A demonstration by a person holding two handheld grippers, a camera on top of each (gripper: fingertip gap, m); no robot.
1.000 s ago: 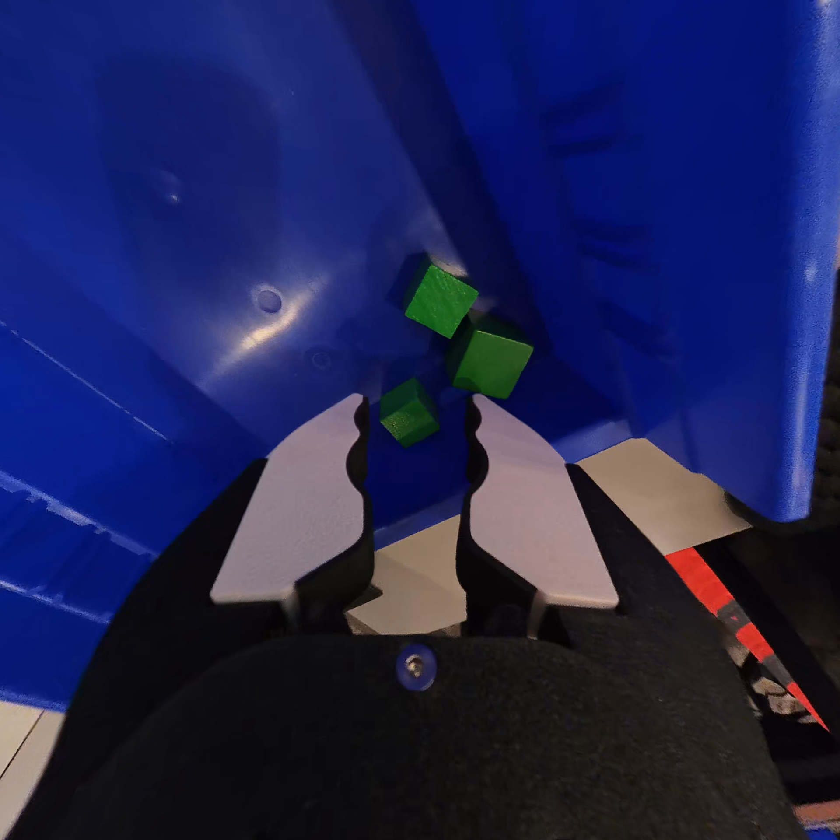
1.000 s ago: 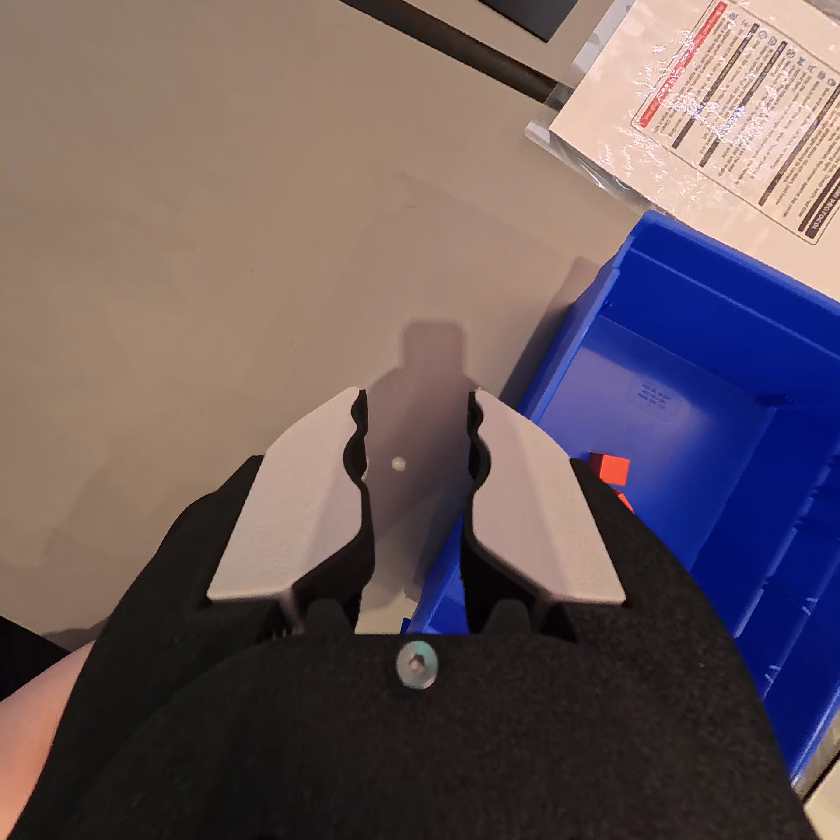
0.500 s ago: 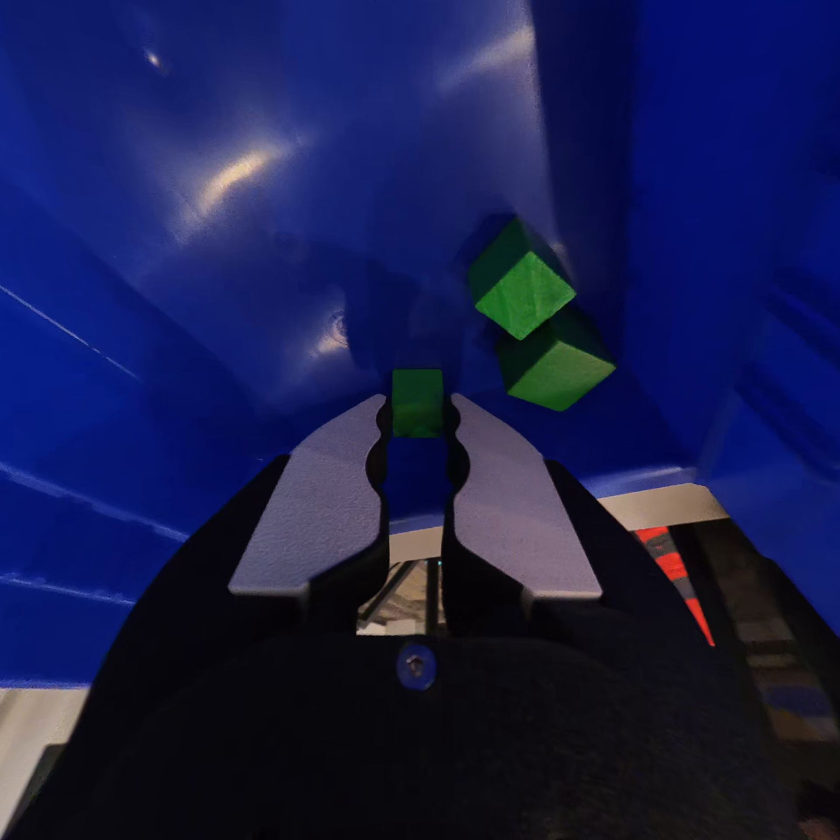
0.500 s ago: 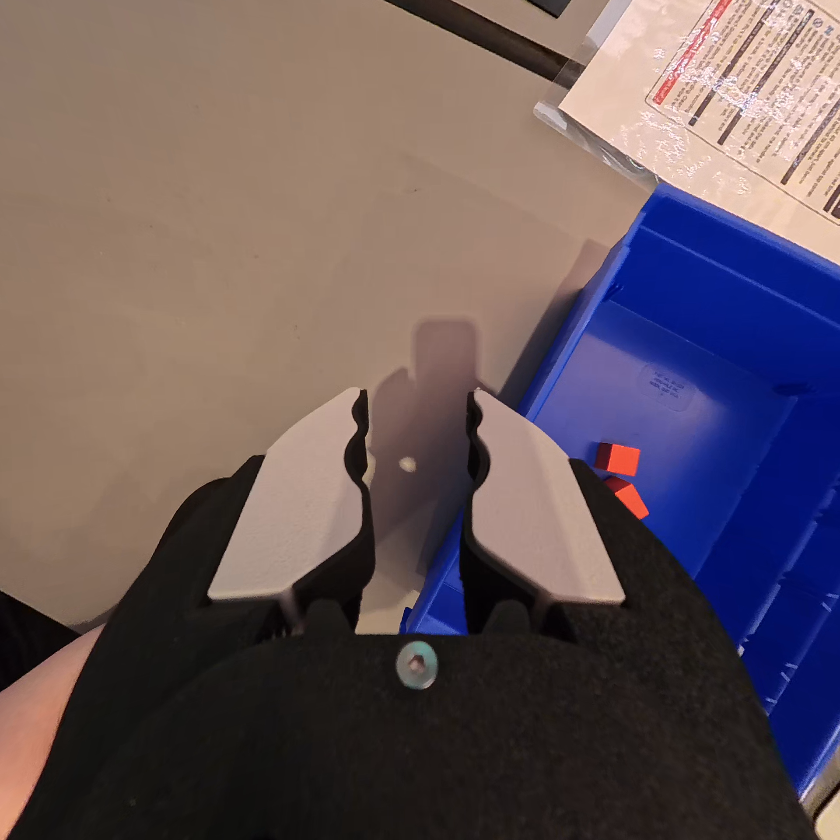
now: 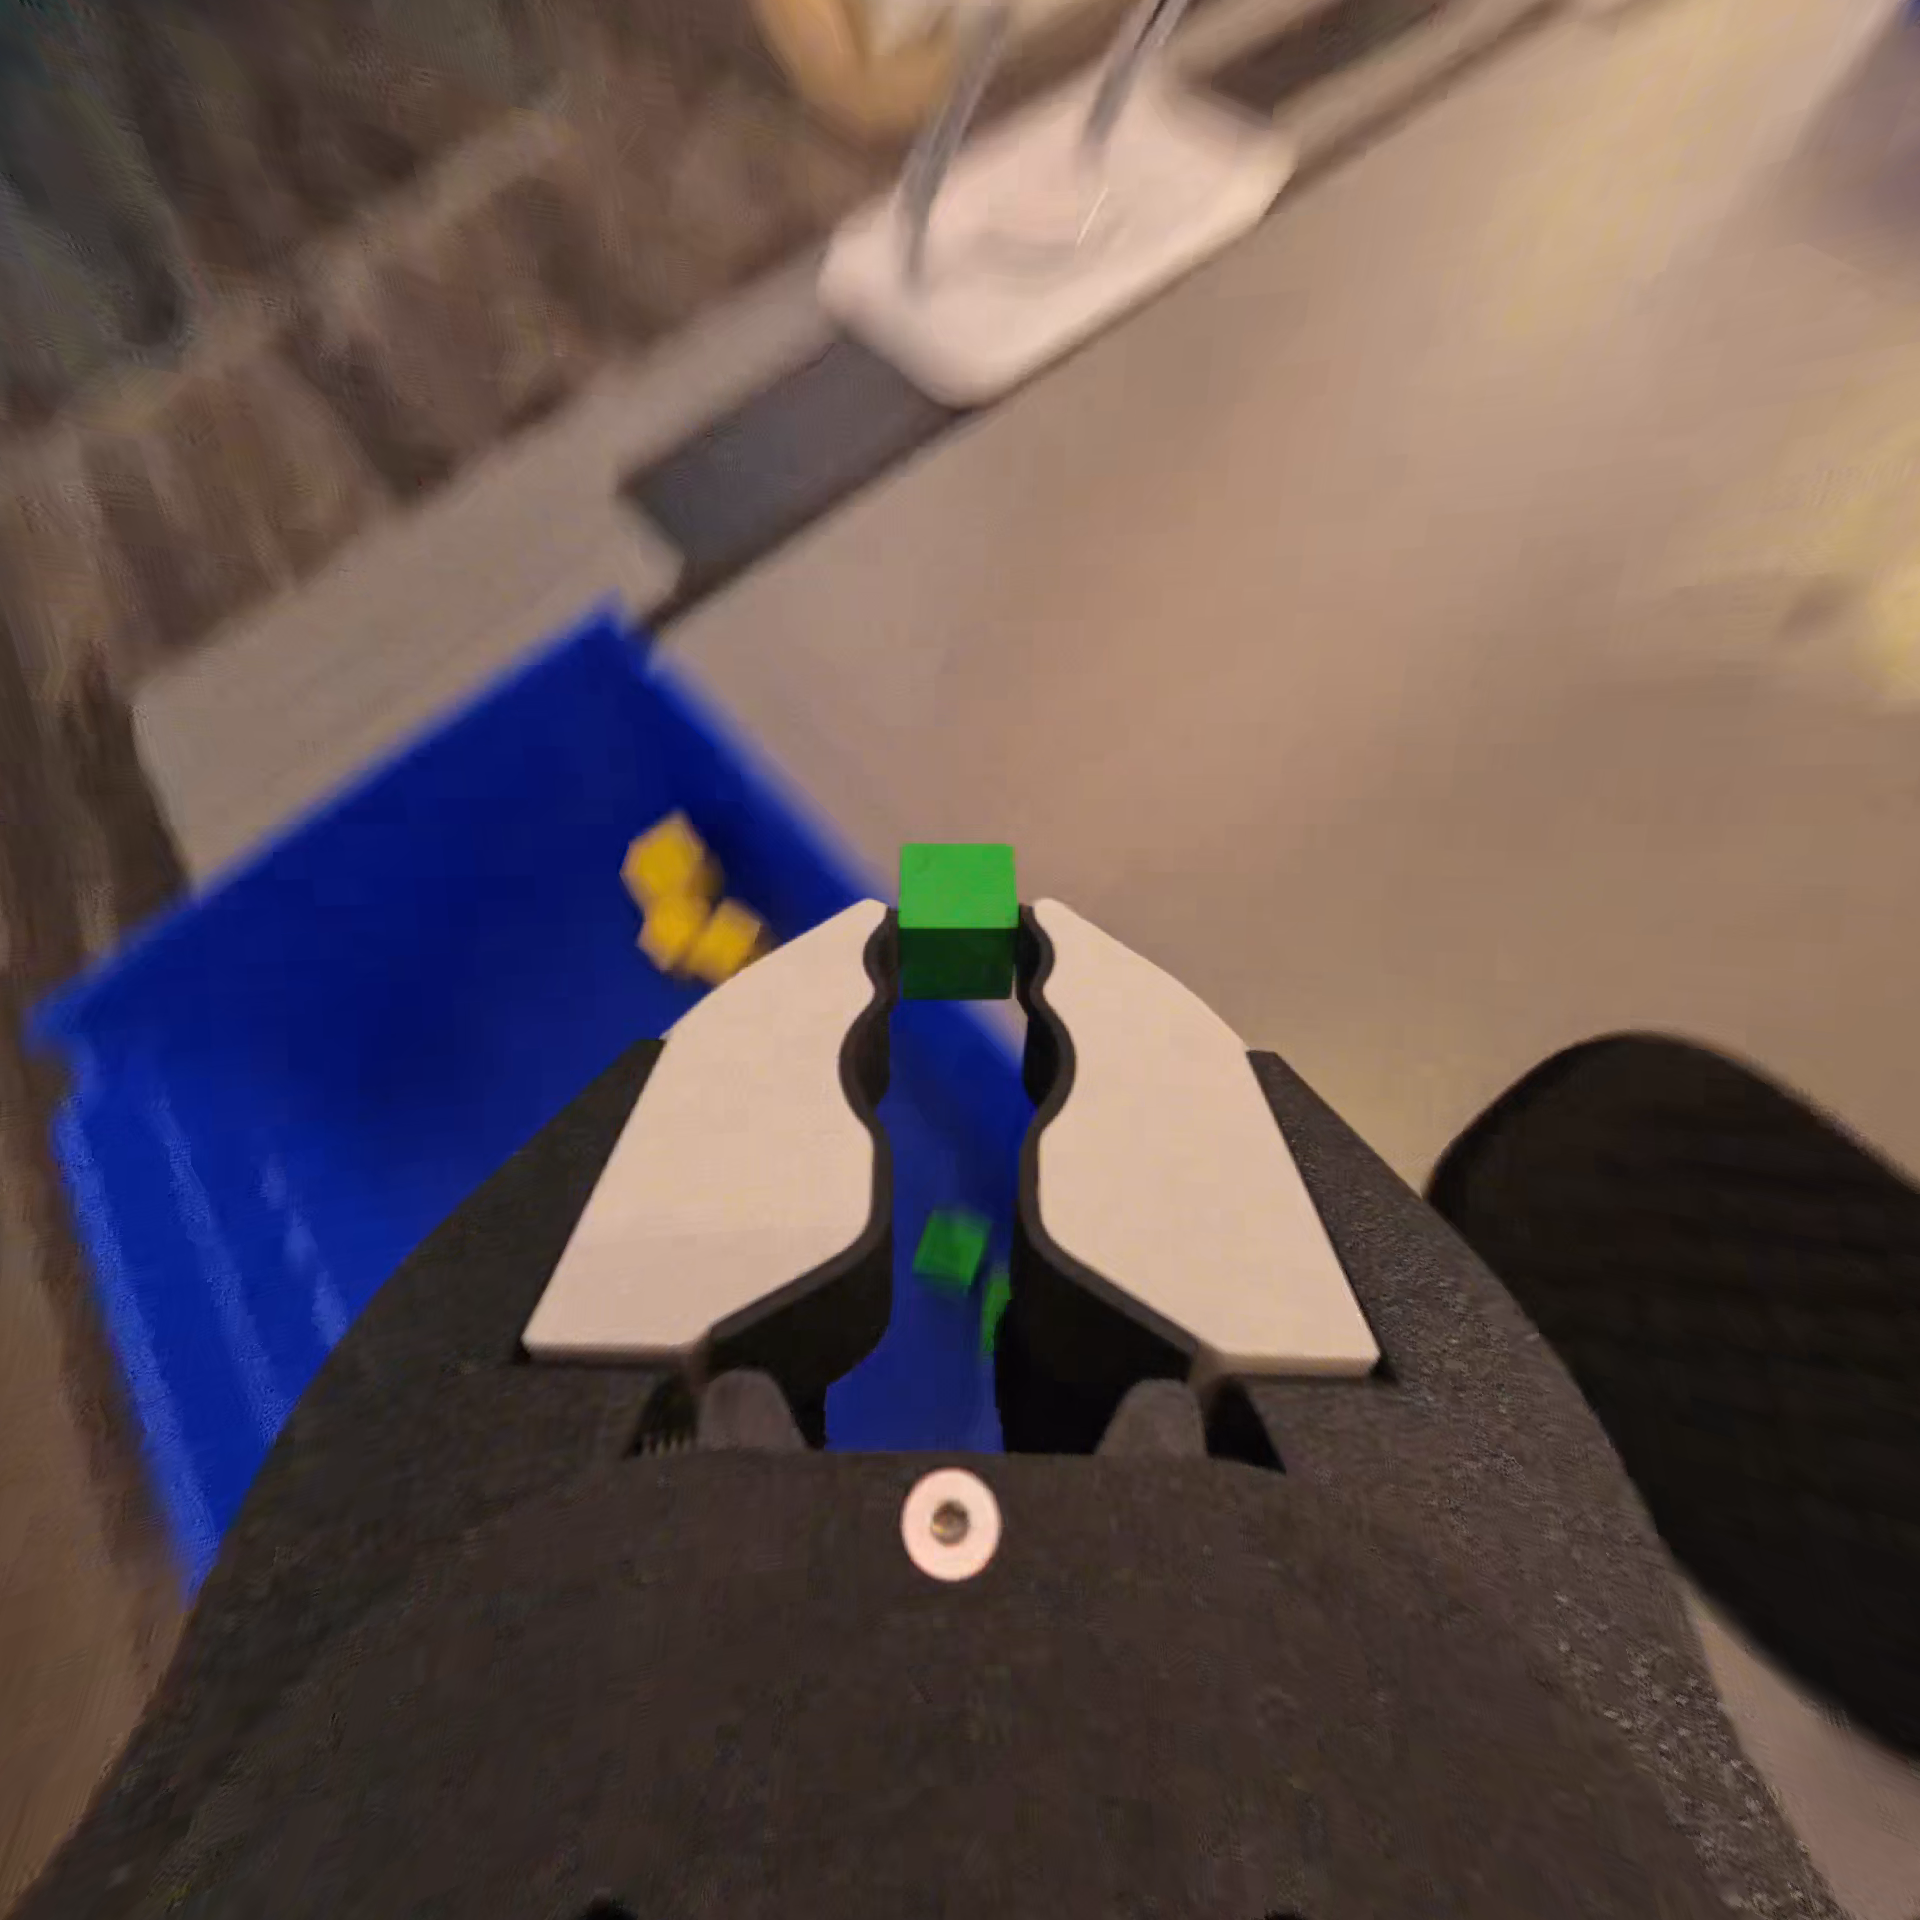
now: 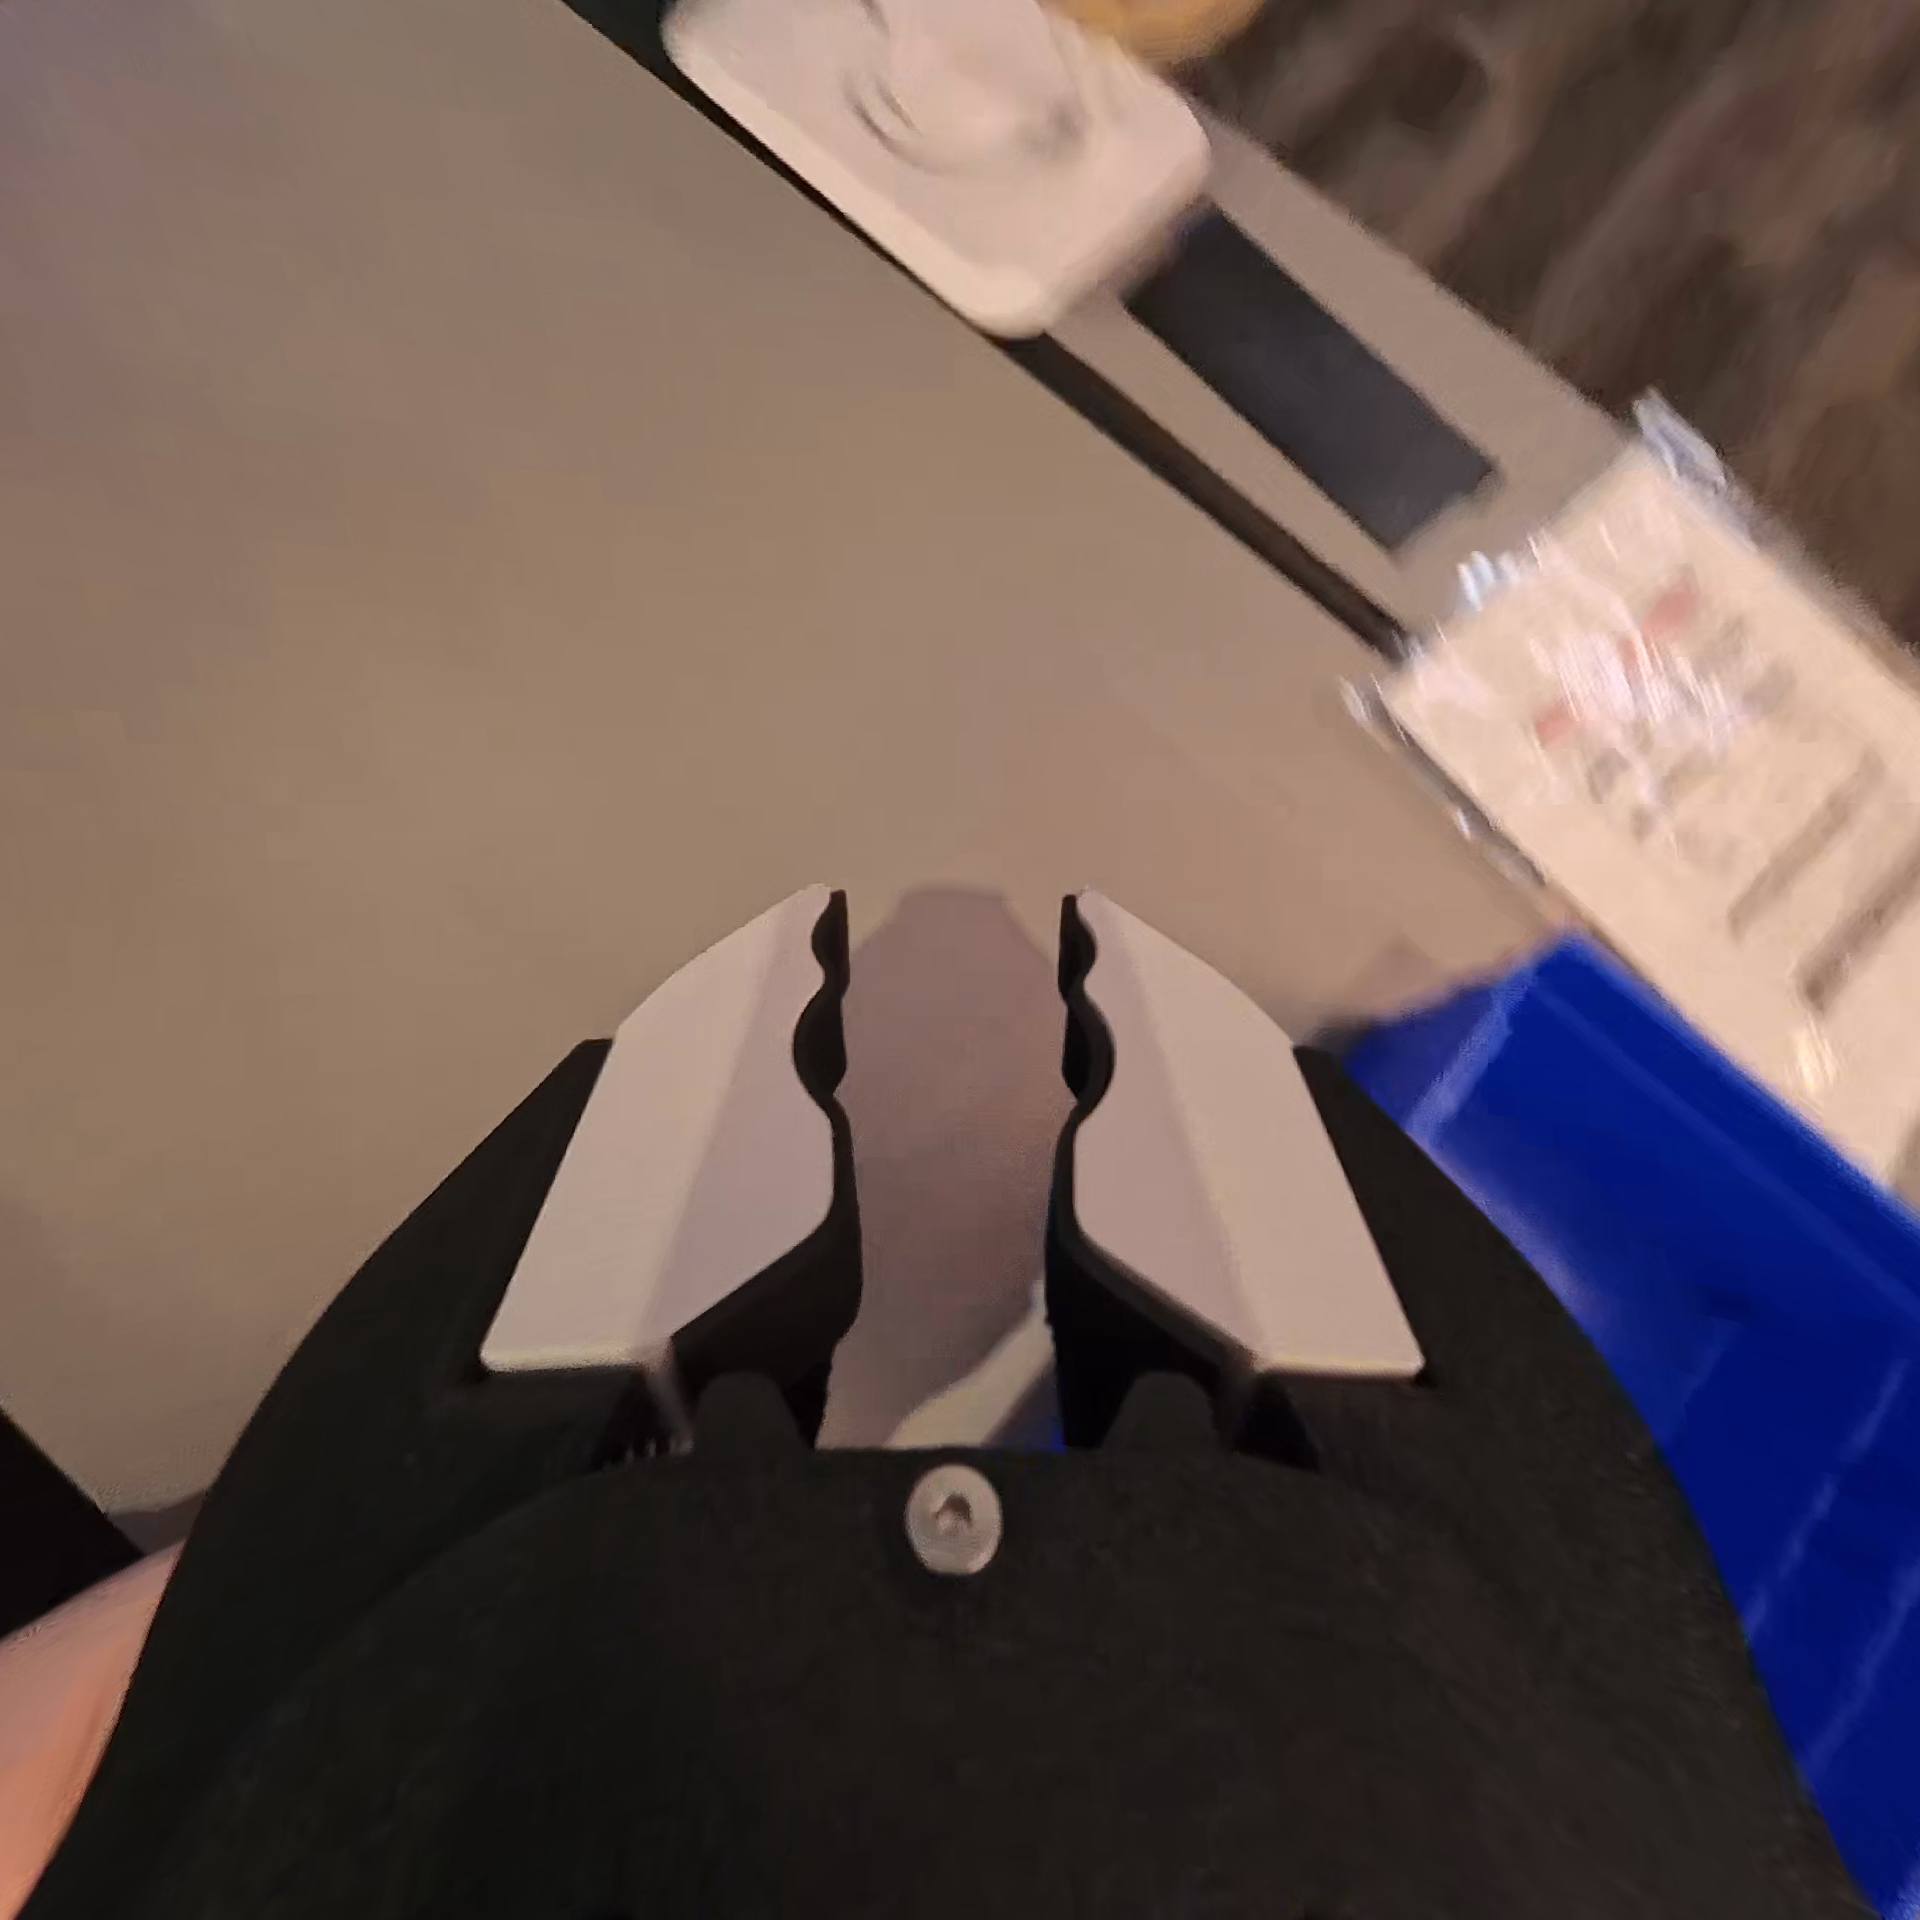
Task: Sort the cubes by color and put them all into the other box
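In the left wrist view my left gripper (image 5: 957,920) is shut on a green cube (image 5: 956,914), gripped at the fingertips and held above a blue box (image 5: 343,1039). Yellow cubes (image 5: 686,914) lie in that box, and two more green cubes (image 5: 951,1252) show on its floor between my fingers. The view is blurred by motion. In the right wrist view my right gripper (image 6: 954,925) is open and empty above the beige table (image 6: 416,623). A second blue box (image 6: 1662,1195) lies to its right; its inside is hidden.
A white block (image 6: 935,156) stands at the table's far edge. A plastic-covered printed sheet (image 6: 1683,727) lies beyond the right box. The other gripper's black body (image 5: 1683,1330) shows at the right of the left wrist view.
My left gripper closed on a green cube inside the blue box and has lifted it out and above the box. My right gripper has swung left, away from the box with red cubes.
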